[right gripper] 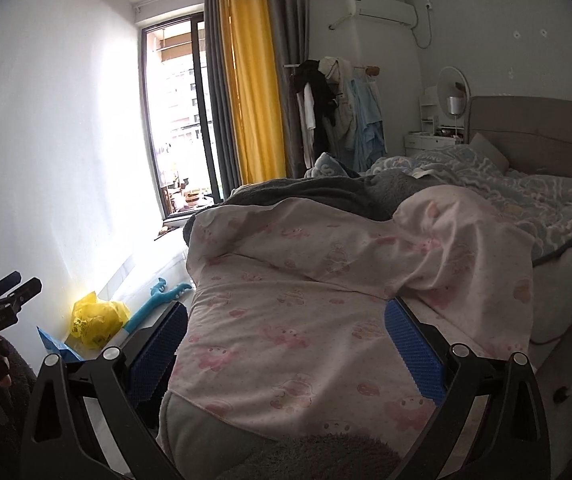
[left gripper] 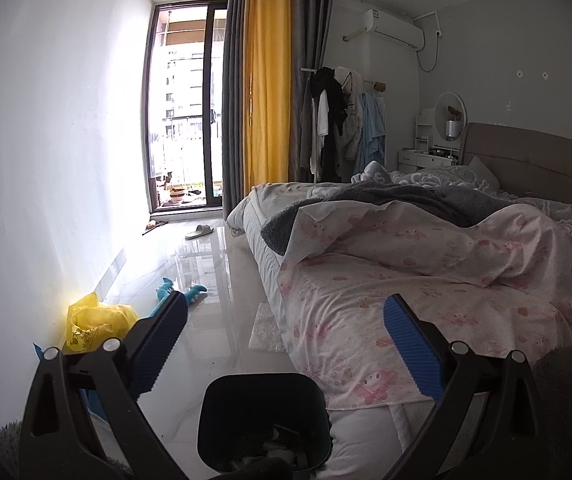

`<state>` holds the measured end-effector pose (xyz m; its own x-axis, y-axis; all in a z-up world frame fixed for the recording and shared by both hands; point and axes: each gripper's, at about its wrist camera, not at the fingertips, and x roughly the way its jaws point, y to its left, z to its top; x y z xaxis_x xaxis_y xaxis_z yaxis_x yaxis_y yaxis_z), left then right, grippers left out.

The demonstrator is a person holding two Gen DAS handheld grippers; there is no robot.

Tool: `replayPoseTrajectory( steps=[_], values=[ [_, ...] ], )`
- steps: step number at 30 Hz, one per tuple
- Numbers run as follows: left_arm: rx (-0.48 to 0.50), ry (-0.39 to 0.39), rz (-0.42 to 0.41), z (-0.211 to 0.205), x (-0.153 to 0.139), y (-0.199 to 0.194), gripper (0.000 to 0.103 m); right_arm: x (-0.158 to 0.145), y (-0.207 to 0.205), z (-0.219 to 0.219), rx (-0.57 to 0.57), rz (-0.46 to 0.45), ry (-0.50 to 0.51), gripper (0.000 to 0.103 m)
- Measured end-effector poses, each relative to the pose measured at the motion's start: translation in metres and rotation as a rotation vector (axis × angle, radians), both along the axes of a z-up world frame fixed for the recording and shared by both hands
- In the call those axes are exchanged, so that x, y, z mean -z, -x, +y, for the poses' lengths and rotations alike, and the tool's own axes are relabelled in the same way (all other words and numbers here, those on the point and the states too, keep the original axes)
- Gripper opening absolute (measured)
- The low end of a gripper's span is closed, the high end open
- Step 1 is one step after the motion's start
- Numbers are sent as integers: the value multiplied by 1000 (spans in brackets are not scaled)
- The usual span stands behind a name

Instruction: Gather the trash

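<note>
My left gripper (left gripper: 286, 312) is open and empty, held above a black trash bin (left gripper: 264, 424) that stands on the floor by the bed's foot; some scraps lie inside it. A crumpled yellow plastic bag (left gripper: 94, 322) lies by the left wall, with a blue paper piece (right gripper: 56, 344) beside it. A sheet of bubble wrap (left gripper: 264, 326) lies on the floor against the bed. My right gripper (right gripper: 286, 320) is open and empty, above the pink quilt (right gripper: 306, 300). The yellow bag also shows in the right wrist view (right gripper: 96, 318). The left gripper shows at the left edge there (right gripper: 4, 298).
A bed (left gripper: 426, 264) with pink and grey bedding fills the right side. A teal plush toy (left gripper: 184, 294) lies on the glossy floor. A slipper (left gripper: 200, 231) lies near the balcony door (left gripper: 186, 120). A clothes rack (left gripper: 342, 120) and a dresser (left gripper: 426, 158) stand at the back.
</note>
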<state>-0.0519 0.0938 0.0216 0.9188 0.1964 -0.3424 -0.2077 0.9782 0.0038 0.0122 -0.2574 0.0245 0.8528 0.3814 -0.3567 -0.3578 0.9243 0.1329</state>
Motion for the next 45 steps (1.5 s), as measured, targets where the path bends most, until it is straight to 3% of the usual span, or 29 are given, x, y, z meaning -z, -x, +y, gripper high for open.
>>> replayPoseTrajectory(
  steps=[5, 18, 45],
  values=[
    [-12, -19, 29, -10, 12, 6, 100, 8, 1, 2, -19, 2, 5, 100],
    [7, -65, 11, -23, 18, 3, 100, 10, 9, 5, -119, -25, -17, 100],
    [-7, -18, 15, -14, 17, 3, 100, 9, 13, 13, -149, -28, 19, 100]
  ],
)
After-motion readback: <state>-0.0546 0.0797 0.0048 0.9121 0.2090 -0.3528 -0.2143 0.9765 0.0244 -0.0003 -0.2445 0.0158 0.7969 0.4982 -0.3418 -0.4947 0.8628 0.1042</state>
